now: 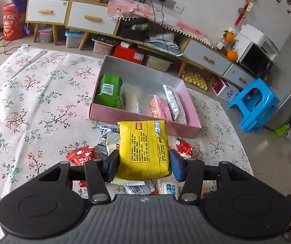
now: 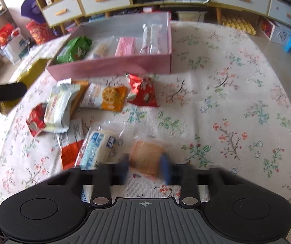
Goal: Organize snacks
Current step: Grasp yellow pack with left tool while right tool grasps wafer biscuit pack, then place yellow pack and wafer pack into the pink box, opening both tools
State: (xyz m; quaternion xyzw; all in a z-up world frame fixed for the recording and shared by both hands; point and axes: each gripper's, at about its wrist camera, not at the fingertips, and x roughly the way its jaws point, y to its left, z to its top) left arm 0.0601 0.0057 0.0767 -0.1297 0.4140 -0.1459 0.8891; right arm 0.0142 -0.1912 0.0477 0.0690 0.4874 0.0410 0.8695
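Observation:
My left gripper (image 1: 143,165) is shut on a yellow snack pack (image 1: 144,146) and holds it above the table, short of the pink box (image 1: 143,120). The box holds a green pack (image 1: 108,91), a clear pack, a pink pack (image 1: 161,107) and a white stick pack. My right gripper (image 2: 145,169) is blurred and low over the cloth, its jaws on either side of an orange-brown clear-wrapped snack (image 2: 146,155); whether they grip it is unclear. Loose snacks lie ahead: a blue-white pack (image 2: 98,148), an orange pack (image 2: 108,97), red packs (image 2: 143,92).
The table carries a floral cloth (image 2: 237,101). The pink box also shows in the right wrist view (image 2: 113,66), with the left gripper's arm at the far left (image 2: 3,93). Behind stand drawer cabinets (image 1: 92,18), storage bins and a blue stool (image 1: 255,103).

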